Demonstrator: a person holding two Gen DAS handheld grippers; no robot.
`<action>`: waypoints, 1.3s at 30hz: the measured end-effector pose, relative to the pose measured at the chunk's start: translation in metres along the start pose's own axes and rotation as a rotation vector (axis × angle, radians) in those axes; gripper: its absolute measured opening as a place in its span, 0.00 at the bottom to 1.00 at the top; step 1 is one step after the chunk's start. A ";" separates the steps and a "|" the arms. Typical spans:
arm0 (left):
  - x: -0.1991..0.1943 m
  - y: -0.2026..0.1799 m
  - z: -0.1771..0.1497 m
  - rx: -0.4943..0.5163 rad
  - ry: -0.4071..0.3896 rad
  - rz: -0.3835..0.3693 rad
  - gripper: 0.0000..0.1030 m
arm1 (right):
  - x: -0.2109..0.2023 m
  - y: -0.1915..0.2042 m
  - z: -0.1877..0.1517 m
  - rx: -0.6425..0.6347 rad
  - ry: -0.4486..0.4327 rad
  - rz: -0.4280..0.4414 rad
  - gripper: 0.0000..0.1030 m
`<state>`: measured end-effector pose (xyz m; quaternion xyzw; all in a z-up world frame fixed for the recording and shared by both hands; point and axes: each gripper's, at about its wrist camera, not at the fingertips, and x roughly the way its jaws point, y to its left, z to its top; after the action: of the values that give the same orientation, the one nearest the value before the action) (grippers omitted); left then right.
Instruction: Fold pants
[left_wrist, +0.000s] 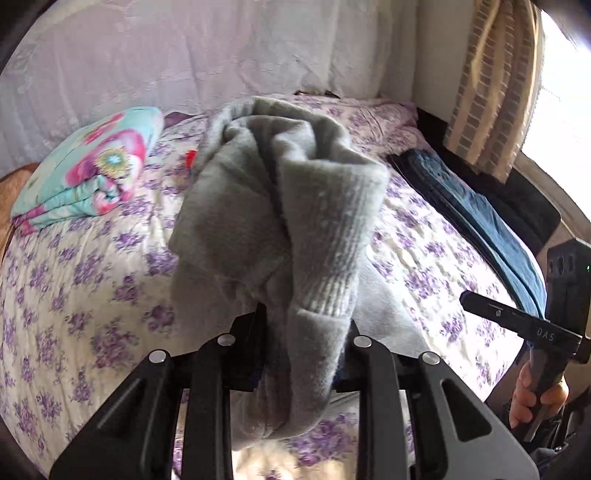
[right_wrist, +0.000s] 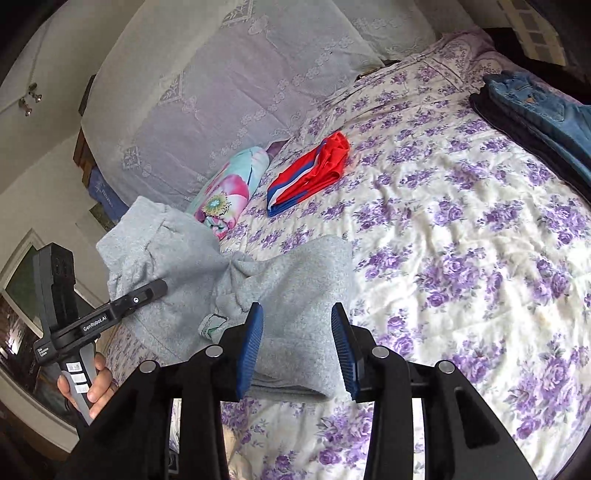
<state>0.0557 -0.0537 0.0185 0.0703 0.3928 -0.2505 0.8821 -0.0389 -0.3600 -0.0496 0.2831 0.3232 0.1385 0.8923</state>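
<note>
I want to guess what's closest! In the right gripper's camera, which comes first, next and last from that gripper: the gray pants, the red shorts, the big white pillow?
1. gray pants, right under the open right gripper.
2. red shorts, farther up the bed, middle.
3. white pillow, at the far head of the bed.

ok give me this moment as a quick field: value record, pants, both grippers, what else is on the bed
pants: grey sweatpants, one end lifted, the rest lying on the bed
left gripper: jaws shut on the grey sweatpants, ribbed fabric bunched over them
right gripper: jaws open above the pants, holding nothing
surface: floral bedspread
other clothes: red and blue shorts; folded jeans at the far right edge
also: floral bundle by the pillows
</note>
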 end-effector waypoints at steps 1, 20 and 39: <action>0.014 -0.015 0.002 0.024 0.035 -0.003 0.23 | -0.004 -0.004 0.000 0.007 -0.009 -0.001 0.38; 0.036 -0.007 -0.015 -0.119 0.151 -0.238 0.85 | 0.001 -0.004 0.025 -0.004 -0.010 0.027 0.38; 0.086 0.007 -0.033 -0.186 0.256 -0.346 0.50 | 0.099 0.023 0.015 -0.139 0.334 -0.103 0.18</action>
<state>0.0860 -0.0703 -0.0669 -0.0484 0.5289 -0.3499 0.7717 0.0441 -0.3053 -0.0753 0.1771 0.4705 0.1595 0.8496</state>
